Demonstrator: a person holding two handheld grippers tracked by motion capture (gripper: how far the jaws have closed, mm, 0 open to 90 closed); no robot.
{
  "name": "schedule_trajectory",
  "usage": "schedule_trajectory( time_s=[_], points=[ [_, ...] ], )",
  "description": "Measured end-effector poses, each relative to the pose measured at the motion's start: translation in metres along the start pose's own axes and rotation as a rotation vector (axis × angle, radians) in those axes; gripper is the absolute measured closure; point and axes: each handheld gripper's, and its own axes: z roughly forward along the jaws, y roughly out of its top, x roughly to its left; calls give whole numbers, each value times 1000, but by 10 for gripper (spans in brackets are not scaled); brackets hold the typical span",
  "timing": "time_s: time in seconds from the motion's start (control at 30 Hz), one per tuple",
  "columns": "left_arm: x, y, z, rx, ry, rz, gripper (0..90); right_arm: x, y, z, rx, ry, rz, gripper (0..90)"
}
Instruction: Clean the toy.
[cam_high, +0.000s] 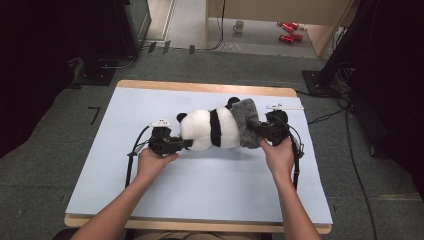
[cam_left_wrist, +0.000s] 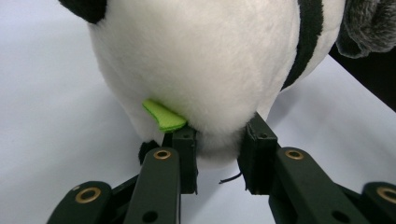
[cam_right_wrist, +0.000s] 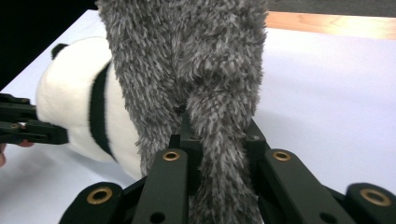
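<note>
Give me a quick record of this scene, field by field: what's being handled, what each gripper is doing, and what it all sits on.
item: panda plush, lying on its side
cover: grey furry fabric over the panda's right-hand end
left gripper: jaws pinching the white plush by a green tag
right gripper: shut on a fold of the grey fabric
surface: pale blue mat on a wooden table

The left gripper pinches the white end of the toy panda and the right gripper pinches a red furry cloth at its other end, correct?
Not quite. The furry cloth in the right gripper is grey, not red, as the right gripper view shows. The left gripper does pinch the toy panda at its white end.
</note>
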Motion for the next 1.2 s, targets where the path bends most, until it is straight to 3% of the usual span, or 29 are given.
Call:
schedule_trajectory(
  time_s=[0.13,0.27,0.37,0.47,0.53,0.63,0.73,0.97,1.1,1.2],
  points=[
    [4,3,-13,14,-18,5,720,2,4,-11,-30,59,27,781],
    [8,3,-20,44,-61,18,719,26,13,-19,-56,126,-20,781],
    [8,2,-21,48,-65,35,716,43,12,-10,-18,168,-55,781],
    [9,0,-19,47,-54,40,708,51,7,5,33,159,-85,781],
    [10,-2,-18,48,-32,44,681,49,2,14,55,141,-95,780],
    [13,-3,-19,22,-32,39,579,42,1,19,45,172,-62,780],
    [16,-6,-18,13,-37,58,494,41,2,20,43,176,-59,780],
    [26,-10,-18,2,-73,49,452,40,2,21,36,179,-61,779],
    [30,-14,-18,29,-103,63,425,38,2,20,35,171,-59,778],
    [32,-18,-11,71,-88,85,414,36,3,20,31,171,-56,777]
  ],
)
